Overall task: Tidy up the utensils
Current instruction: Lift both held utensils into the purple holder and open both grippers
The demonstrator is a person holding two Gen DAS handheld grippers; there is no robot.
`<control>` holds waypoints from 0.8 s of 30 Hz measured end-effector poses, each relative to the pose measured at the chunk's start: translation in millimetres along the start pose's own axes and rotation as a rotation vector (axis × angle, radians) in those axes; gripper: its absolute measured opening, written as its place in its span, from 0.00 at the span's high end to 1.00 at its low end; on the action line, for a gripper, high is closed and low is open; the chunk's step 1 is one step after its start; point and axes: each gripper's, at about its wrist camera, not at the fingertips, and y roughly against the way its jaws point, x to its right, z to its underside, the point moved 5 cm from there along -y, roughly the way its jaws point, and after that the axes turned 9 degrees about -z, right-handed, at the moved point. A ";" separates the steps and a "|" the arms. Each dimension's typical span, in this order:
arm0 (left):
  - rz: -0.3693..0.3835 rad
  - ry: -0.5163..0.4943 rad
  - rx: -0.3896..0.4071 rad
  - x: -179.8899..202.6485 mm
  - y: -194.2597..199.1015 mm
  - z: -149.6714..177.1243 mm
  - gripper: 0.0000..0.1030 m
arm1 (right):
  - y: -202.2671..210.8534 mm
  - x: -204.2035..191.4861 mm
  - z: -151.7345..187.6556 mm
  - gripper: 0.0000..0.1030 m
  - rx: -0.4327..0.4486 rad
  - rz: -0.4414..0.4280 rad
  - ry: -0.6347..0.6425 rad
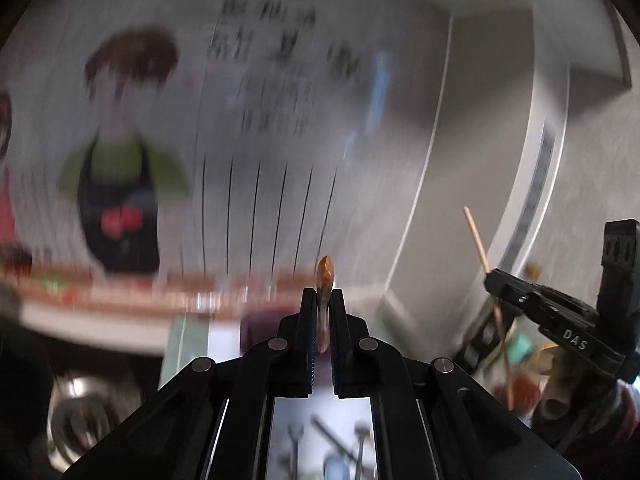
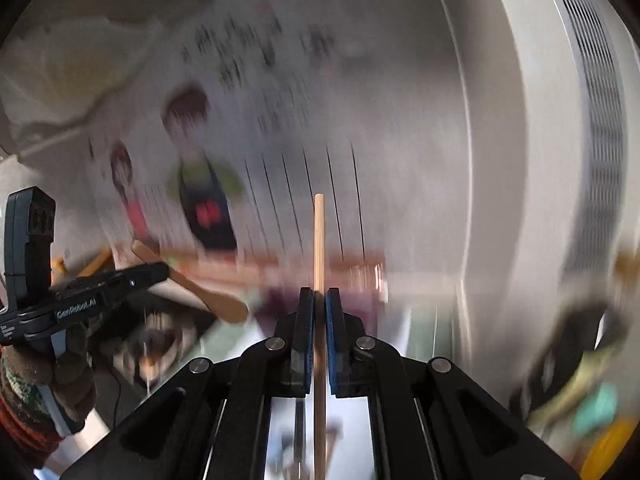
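Left claw [image 1: 324,300] clamps a wooden spoon [image 1: 325,276], seemingly; right claw [image 2: 319,300] grips a chopstick [image 2: 319,240] pointing to 12 o'clock.

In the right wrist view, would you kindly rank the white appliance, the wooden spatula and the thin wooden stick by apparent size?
1. White appliance, far the largest.
2. Thin wooden stick and wooden spatula: unsure, since the stick is nearer and the picture is blurred.

Soft dim daylight, heavy motion blur over the background, fisheye bending and dark vignette at edges
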 end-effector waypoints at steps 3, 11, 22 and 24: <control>-0.017 -0.004 0.041 -5.2 -14.3 -27.4 0.94 | -20.2 0.0 -30.6 0.94 0.057 -0.010 0.017; 0.015 0.024 -0.088 -21.7 -90.9 -19.6 0.94 | -94.7 24.7 -27.0 0.94 0.022 -0.060 -0.025; -0.029 0.052 -0.259 -40.0 -150.8 36.3 0.94 | -181.1 65.9 2.1 0.94 0.031 -0.071 -0.103; -0.030 0.063 -0.284 -41.6 -161.1 44.0 0.94 | -195.5 67.0 11.4 0.94 -0.001 -0.059 -0.084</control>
